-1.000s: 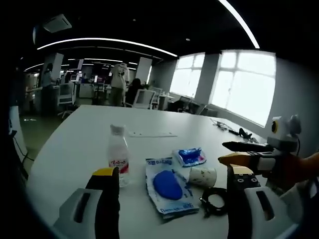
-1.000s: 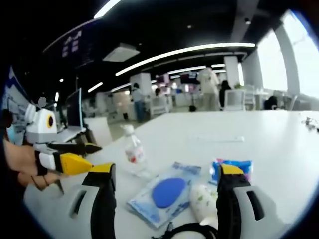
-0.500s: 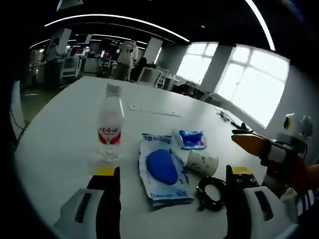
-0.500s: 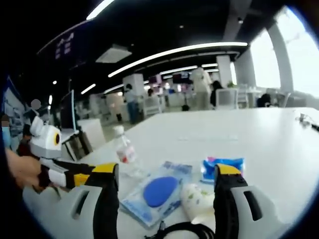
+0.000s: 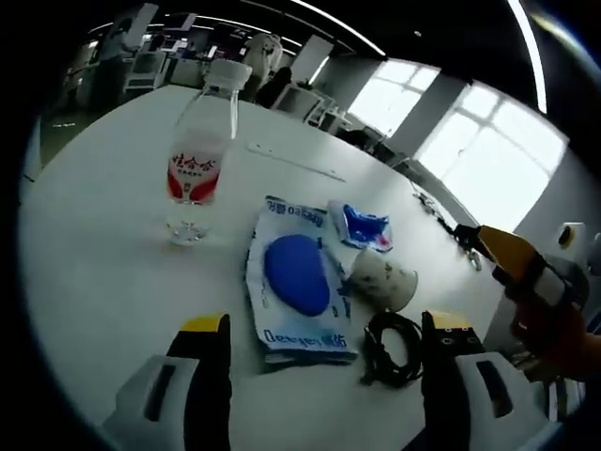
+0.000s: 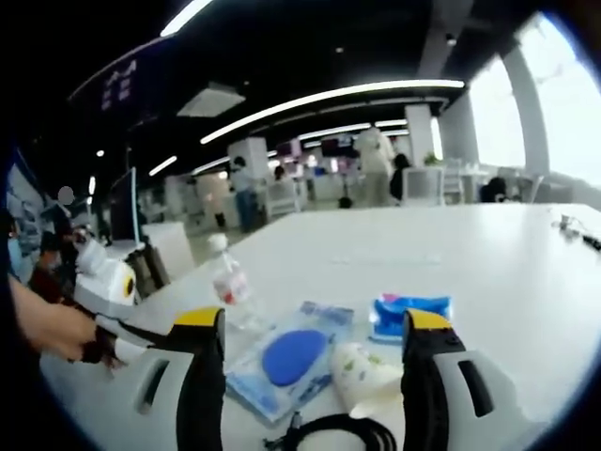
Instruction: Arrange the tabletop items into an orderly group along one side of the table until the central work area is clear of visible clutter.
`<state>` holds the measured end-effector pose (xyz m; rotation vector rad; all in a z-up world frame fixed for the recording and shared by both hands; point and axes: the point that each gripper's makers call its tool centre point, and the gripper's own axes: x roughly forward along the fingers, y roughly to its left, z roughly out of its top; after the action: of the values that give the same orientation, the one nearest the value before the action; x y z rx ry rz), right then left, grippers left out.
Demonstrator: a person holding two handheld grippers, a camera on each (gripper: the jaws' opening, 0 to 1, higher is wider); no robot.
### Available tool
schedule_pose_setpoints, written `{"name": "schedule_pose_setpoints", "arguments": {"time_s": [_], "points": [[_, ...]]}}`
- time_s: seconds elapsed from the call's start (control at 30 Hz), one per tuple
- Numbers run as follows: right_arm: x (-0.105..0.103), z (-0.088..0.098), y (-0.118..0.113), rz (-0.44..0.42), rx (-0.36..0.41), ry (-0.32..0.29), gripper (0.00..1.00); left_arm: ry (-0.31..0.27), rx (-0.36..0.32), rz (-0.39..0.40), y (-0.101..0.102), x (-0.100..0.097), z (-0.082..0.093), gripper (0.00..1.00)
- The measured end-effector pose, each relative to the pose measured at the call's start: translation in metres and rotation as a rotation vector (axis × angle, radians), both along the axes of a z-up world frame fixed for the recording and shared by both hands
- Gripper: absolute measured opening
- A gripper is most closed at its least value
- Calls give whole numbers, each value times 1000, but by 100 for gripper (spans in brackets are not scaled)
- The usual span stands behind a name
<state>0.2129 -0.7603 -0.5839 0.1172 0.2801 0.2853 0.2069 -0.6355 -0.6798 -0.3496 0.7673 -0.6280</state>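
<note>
On the white table (image 5: 103, 272), the blue-printed pouch (image 5: 296, 282) lies central: water bottle (image 5: 199, 160) apart on its far-left, paper cup (image 5: 383, 280) touching beside it, black cable coil (image 5: 392, 335) near the table's near edge. Left tongs (image 5: 319, 338) and right tongs (image 6: 308, 329) gape apart, holding nothing; bare tabletop stretches beyond.

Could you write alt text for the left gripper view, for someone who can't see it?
An open claw hovers over a white table holding a clear water bottle, a blue-printed packet, a smaller blue packet, a tipped paper cup and a coiled black cable. The other claw enters from the right.
</note>
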Motion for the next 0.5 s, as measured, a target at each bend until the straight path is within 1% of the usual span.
{"name": "schedule_pose_setpoints", "arguments": {"time_s": [0.17,0.2,0.27,0.37,0.43,0.5], "points": [[0,-1,-1,-5,1,5,73,27,7,-12,-3,-2,-6,80],[0,-2,-1,-5,2,6,73,38,4,-18,-5,-3,-8,78],[0,-2,0,0,2,5,73,77,-13,-32,-9,-6,-12,72],[-3,-1,0,22,-15,-7,72,61,13,-19,-9,-3,-14,71],[-5,0,-2,25,-26,-13,72,83,11,-8,-9,-3,-17,69],[-6,0,-6,15,-23,-15,71,105,12,-4,-10,-5,-21,69]]}}
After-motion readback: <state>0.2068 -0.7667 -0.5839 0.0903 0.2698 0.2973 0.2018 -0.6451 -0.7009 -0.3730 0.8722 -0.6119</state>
